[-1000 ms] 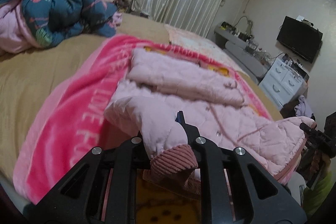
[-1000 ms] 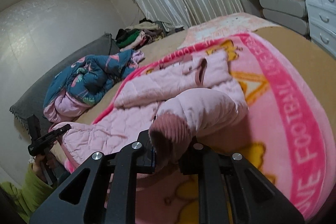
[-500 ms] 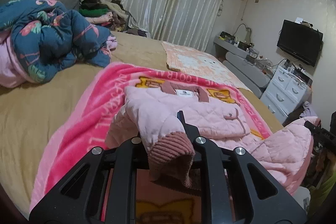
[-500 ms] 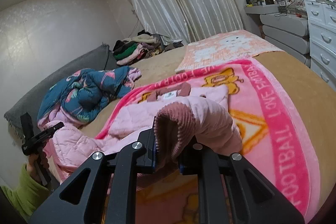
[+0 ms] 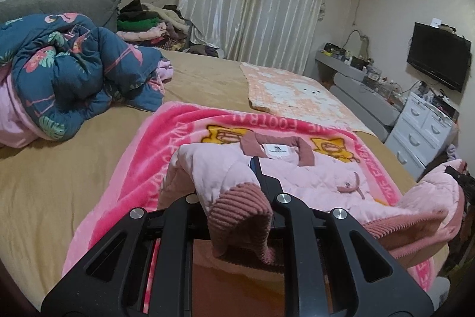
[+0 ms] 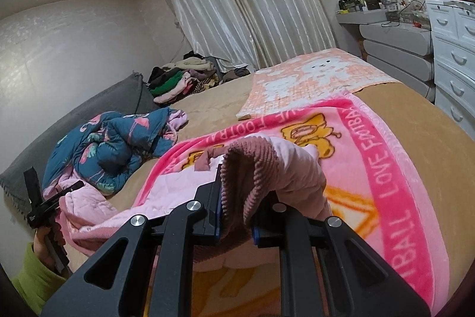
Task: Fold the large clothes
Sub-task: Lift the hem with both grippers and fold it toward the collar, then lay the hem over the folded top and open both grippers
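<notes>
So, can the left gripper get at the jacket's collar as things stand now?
Probably not yet. The left gripper is shut on the corduroy hem of the pink jacket, so it is busy. The collar lies uncovered ahead, nothing over it.

The left gripper [image 5: 237,198] is clamped on a ribbed cuff of the pink jacket [image 5: 311,177], held above the jacket's body and tilted somewhat downward. The right gripper [image 6: 237,198] is likewise closed on the jacket's other ribbed cuff, raised over it. In the right wrist view, a hand [image 6: 44,242] in a green sleeve [image 6: 32,281] grips the left gripper's handle at the jacket's left side.
</notes>
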Tool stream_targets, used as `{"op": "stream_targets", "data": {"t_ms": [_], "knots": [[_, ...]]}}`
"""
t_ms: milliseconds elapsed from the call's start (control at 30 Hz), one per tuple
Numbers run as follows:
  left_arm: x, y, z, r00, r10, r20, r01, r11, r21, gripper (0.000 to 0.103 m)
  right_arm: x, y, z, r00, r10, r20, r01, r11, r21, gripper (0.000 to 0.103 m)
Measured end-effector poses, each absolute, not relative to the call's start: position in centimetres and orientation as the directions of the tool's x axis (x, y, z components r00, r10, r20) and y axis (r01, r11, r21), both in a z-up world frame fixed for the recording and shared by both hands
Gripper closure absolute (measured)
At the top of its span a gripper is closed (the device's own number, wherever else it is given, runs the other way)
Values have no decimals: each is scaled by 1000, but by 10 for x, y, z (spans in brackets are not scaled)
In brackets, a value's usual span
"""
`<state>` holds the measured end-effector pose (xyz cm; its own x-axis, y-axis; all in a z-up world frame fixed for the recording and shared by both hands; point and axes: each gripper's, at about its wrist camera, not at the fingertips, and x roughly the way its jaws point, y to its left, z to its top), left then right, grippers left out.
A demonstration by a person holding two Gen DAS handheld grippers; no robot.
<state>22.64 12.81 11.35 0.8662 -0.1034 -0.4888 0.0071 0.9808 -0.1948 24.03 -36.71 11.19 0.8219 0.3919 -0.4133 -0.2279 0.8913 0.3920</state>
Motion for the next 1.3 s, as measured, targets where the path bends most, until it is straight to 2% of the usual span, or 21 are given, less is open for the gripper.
{"op": "stream_targets", "data": {"t_ms": [467, 667, 867, 900, 967, 1033, 1100, 1167, 1300], "knots": [[313, 135, 96, 837, -22, -546, -63, 989, -137, 92, 338, -364, 96, 794, 353, -495, -149, 903, 404, 89], [346, 134, 74, 810, 14, -586, -89, 991, -98, 92, 376, -380, 70, 744, 427, -514, -91, 827, 555, 86], [372, 134, 51, 780, 35, -625, -104, 992, -75, 91, 399, -387, 43, 711, 471, -522, -60, 780, 623, 79], [374, 134, 48, 777, 37, -629, -106, 992, -73, 91, 401, -389, 40, 706, 490, -512, -66, 765, 641, 75], [381, 134, 41, 766, 43, -641, -113, 991, -69, 91, 403, -393, 36, 699, 534, -475, -86, 723, 685, 61], [387, 135, 34, 759, 44, -650, -119, 990, -72, 91, 401, -396, 37, 706, 558, -436, -104, 692, 715, 35], [392, 136, 29, 753, 47, -656, -126, 989, -73, 90, 391, -396, 42, 736, 525, -427, -127, 726, 675, 27], [396, 137, 23, 750, 41, -660, -130, 988, -87, 89, 382, -396, 44, 751, 500, -431, -150, 765, 626, 22], [398, 135, 18, 759, 21, -650, -126, 985, -114, 73, 372, -390, 27, 746, 370, -555, -112, 890, 443, 20]]}}
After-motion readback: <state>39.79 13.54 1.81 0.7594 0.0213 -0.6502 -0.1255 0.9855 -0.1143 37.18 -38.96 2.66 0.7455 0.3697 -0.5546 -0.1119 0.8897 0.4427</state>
